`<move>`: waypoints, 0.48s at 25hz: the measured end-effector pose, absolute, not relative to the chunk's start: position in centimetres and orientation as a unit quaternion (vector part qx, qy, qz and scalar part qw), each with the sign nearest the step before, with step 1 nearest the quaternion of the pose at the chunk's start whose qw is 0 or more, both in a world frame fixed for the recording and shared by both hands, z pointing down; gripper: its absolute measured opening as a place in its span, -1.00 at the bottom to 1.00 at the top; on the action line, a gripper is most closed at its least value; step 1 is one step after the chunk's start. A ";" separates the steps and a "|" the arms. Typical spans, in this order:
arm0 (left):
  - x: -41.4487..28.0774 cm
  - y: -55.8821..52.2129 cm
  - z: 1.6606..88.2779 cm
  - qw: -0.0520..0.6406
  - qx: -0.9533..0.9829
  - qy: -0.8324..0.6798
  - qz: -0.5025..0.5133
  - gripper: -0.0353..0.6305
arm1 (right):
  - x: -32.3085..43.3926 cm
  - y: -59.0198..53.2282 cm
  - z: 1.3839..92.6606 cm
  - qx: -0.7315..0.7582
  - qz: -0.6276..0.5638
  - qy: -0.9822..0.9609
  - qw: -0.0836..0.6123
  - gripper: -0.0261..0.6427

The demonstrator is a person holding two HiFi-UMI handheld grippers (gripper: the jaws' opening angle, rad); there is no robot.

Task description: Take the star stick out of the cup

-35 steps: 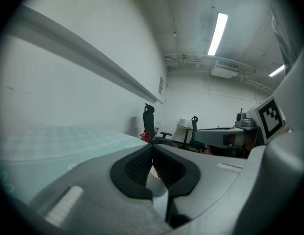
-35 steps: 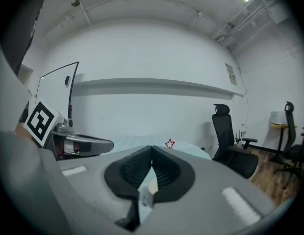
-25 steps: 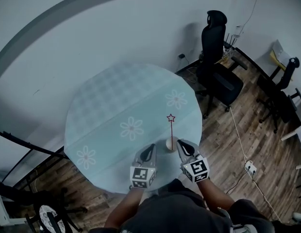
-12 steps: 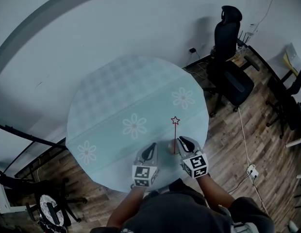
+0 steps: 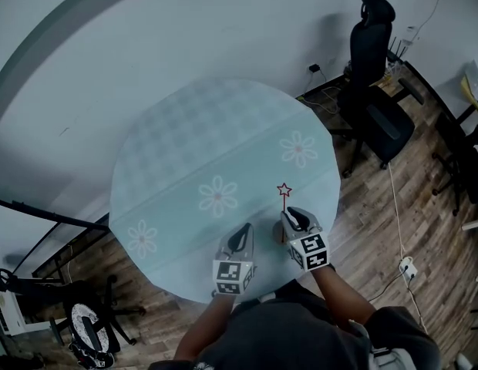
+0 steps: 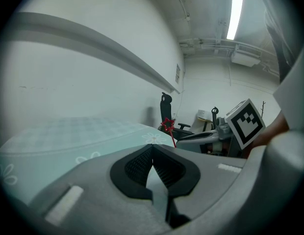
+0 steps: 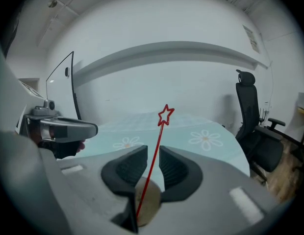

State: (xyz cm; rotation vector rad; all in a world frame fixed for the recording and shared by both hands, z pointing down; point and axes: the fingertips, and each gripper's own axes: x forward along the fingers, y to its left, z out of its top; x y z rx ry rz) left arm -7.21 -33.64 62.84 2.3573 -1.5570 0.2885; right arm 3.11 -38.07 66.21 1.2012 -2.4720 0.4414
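We see a big round table with a pale green flowered cloth (image 5: pixel 193 145). A black office chair (image 5: pixel 375 91) stands beside it on the brown wood floor (image 5: pixel 378 230). Near our edge of the table we hold the grey left claw (image 5: pixel 240 236) and the grey right claw (image 5: pixel 294 218), side by side and a little apart.

The small tan round cup (image 7: pixel 148 199) is hard to see. From above, the right claw covers almost all of it. From the right claw's own camera, only part of its round side shows, low between the two black pads, and one pad hides the rest. We cannot tell if the pads touch the cup.

The thin red star stick (image 7: pixel 165 115) stands in the cup and leans a little. It goes up through the gap between the right claw's pads, and its star pokes out above them. The right claw is released, with a pad on each side of the stick, not pinching it. The left claw is clenched, tips together, with nothing in it.
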 end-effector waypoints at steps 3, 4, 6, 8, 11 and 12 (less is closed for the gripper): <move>-7.4 -34.0 63.1 0.154 0.818 -0.545 0.100 -0.88 | 2.9 -38.8 66.7 0.422 0.159 -0.873 0.184 -0.74; -7.5 -34.1 63.2 0.155 0.817 -0.546 0.101 -0.88 | 2.8 -39.0 66.8 0.421 0.160 -0.873 0.186 -0.74; -7.8 -34.3 63.4 0.158 0.815 -0.547 0.103 -0.88 | 2.5 -39.4 67.0 0.417 0.162 -0.874 0.188 -0.74; -8.0 -34.3 63.4 0.158 0.815 -0.549 0.102 -0.88 | 2.2 -39.4 67.1 0.414 0.165 -0.875 0.189 -0.74; -7.3 -34.2 63.6 0.160 0.815 -0.548 0.098 -0.88 | 2.8 -39.3 67.0 0.417 0.168 -0.873 0.190 -0.74; -7.0 -34.2 63.7 0.161 0.816 -0.547 0.098 -0.88 | 3.0 -39.4 66.9 0.418 0.169 -0.872 0.190 -0.76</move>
